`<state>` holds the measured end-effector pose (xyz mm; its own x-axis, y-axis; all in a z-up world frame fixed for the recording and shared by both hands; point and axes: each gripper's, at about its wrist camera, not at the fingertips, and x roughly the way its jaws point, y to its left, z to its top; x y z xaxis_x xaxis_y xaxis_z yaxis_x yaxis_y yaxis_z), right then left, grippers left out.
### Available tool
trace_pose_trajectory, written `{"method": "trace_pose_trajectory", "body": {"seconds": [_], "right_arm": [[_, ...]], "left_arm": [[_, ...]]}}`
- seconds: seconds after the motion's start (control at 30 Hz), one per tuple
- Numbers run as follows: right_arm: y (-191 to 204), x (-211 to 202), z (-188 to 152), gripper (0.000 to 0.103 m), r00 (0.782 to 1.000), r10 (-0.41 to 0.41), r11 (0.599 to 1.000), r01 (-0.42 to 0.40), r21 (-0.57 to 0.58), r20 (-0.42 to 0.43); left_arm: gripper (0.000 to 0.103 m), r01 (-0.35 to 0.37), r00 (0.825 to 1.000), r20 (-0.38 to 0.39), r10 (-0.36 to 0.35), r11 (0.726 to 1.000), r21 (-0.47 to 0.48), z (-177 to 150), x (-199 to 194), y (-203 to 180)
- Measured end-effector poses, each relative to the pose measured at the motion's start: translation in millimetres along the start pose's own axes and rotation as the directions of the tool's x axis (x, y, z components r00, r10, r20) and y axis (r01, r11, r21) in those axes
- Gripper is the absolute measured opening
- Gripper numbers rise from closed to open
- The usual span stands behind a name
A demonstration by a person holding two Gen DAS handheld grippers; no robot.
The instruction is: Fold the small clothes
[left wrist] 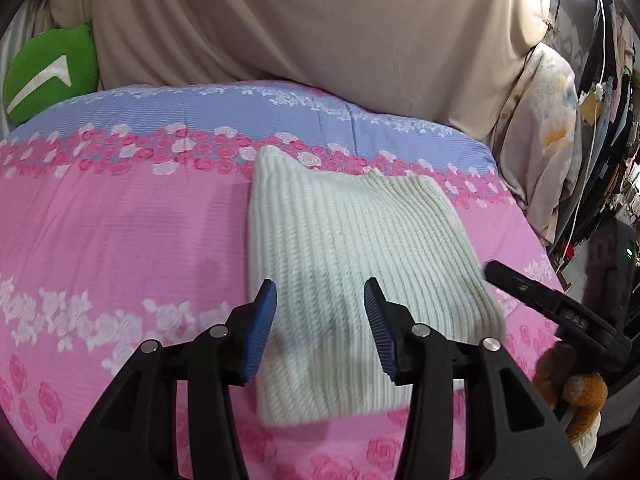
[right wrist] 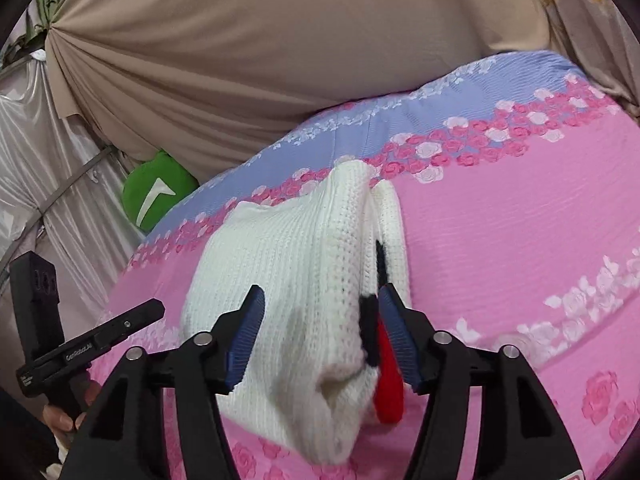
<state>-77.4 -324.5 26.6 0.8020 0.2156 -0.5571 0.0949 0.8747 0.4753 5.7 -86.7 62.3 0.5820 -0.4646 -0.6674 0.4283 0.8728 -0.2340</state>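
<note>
Both grippers hang over the bed with nothing between their pads. Going from left to right in the left wrist view: a green cushion (left wrist: 52, 70) sits at the upper left edge, the pink flowered bedspread (left wrist: 120, 232) fills the middle, and the white knitted garment (left wrist: 352, 264) lies flat on it just right of centre as a tidy, near-square packet. Low in the centre, the left gripper (left wrist: 320, 328) has its 2 blue pads apart, above the packet's near edge and not touching it. At the right edge the black body of the other tool pokes in beside the packet's right corner.

In the right wrist view, again from the left: the other handheld tool shows at the lower left, then the white garment (right wrist: 288, 272) in the middle. The right gripper (right wrist: 320, 332) stands with its pads apart, astride the near end without pinching it. Just beside its right pad, red and black trim (right wrist: 386, 380) peeks out along the folded edge, where the layers gape a little.

By my reading the folding of this piece is about finished: it is compact, squared and let go. What seems left is at most pressing down that loose right edge, then moving to another item; no further clothes show in either view.
</note>
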Motion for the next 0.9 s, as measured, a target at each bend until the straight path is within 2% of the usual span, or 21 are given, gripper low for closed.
{"method": "trace_pose_trajectory", "body": {"seconds": [0.03,0.07,0.1,0.17,0.23,0.3,0.33,0.37,0.4,0.5,0.6,0.7,0.77,0.83,0.9], "right_arm": [[-0.3,17.7,4.3,0.057,0.998,-0.048,0.999,0.048,-0.009,-0.037],[3.5,27.2,8.8,0.026,0.996,-0.069,0.997,0.067,-0.034,-0.060],[10.6,24.3,11.5,0.021,0.998,-0.043,0.998,0.041,-0.043,-0.047],[26.8,1.3,16.2,0.019,0.998,0.041,0.995,-0.037,-0.091,0.043],[31.9,-11.9,20.7,0.017,0.994,0.043,0.991,-0.030,-0.132,0.098],[15.4,7.5,21.2,0.017,0.999,-0.005,0.995,0.010,-0.097,0.045],[-3.7,34.0,17.6,0.017,0.995,-0.091,0.993,0.089,-0.072,-0.028],[-15.6,50.0,12.7,0.019,0.994,-0.093,0.994,0.089,-0.057,-0.065],[-22.2,48.3,9.6,0.019,0.999,-0.038,0.999,0.037,-0.032,-0.028],[-17.1,23.0,12.0,0.023,1.000,-0.018,1.000,0.018,0.003,0.008],[8.3,-21.1,2.4,0.023,0.995,-0.018,0.998,0.024,-0.060,0.102],[22.9,-40.5,-16.3,0.023,0.995,-0.003,0.993,0.014,-0.117,0.099],[24.5,-28.5,-32.6,0.023,0.996,-0.083,0.983,0.089,-0.161,0.044],[18.2,-7.1,-44.7,0.022,0.984,-0.178,0.965,0.176,-0.193,0.005],[16.5,-8.7,-46.2,0.022,0.983,-0.183,0.966,0.183,-0.181,0.018]], "left_arm": [[0.044,-0.010,1.000,-0.010,0.011,1.000,0.004,0.3,7.8,-1.8],[0.044,-0.030,0.999,-0.020,0.031,0.999,0.011,1.0,17.4,-3.4],[0.044,-0.059,0.998,-0.023,0.060,0.998,0.016,1.9,24.3,-4.2],[0.044,-0.109,0.994,-0.012,0.110,0.993,0.034,1.0,29.9,-4.7],[0.046,-0.126,0.992,-0.013,0.127,0.991,0.034,1.2,34.7,-2.4],[0.046,-0.134,0.991,-0.017,0.134,0.990,0.032,1.5,39.6,-1.6],[0.047,-0.141,0.990,-0.019,0.142,0.989,0.036,1.3,42.6,-2.0],[0.048,-0.142,0.989,-0.019,0.143,0.989,0.043,0.9,45.1,-3.4],[0.049,-0.163,0.986,-0.018,0.164,0.985,0.052,0.3,48.1,-5.7],[0.051,-0.195,0.981,-0.007,0.196,0.978,0.073,-0.6,51.7,-9.5],[0.052,-0.200,0.980,-0.008,0.201,0.978,0.067,0.1,51.2,-9.3],[0.052,-0.206,0.978,-0.005,0.207,0.976,0.068,-1.0,51.1,-10.9],[0.052,-0.217,0.976,-0.001,0.218,0.974,0.070,-1.9,51.4,-12.6],[0.052,-0.224,0.975,0.002,0.224,0.972,0.073,-3.2,51.5,-14.2],[0.052,-0.232,0.973,0.003,0.233,0.970,0.077,-3.9,51.0,-16.3]]}}
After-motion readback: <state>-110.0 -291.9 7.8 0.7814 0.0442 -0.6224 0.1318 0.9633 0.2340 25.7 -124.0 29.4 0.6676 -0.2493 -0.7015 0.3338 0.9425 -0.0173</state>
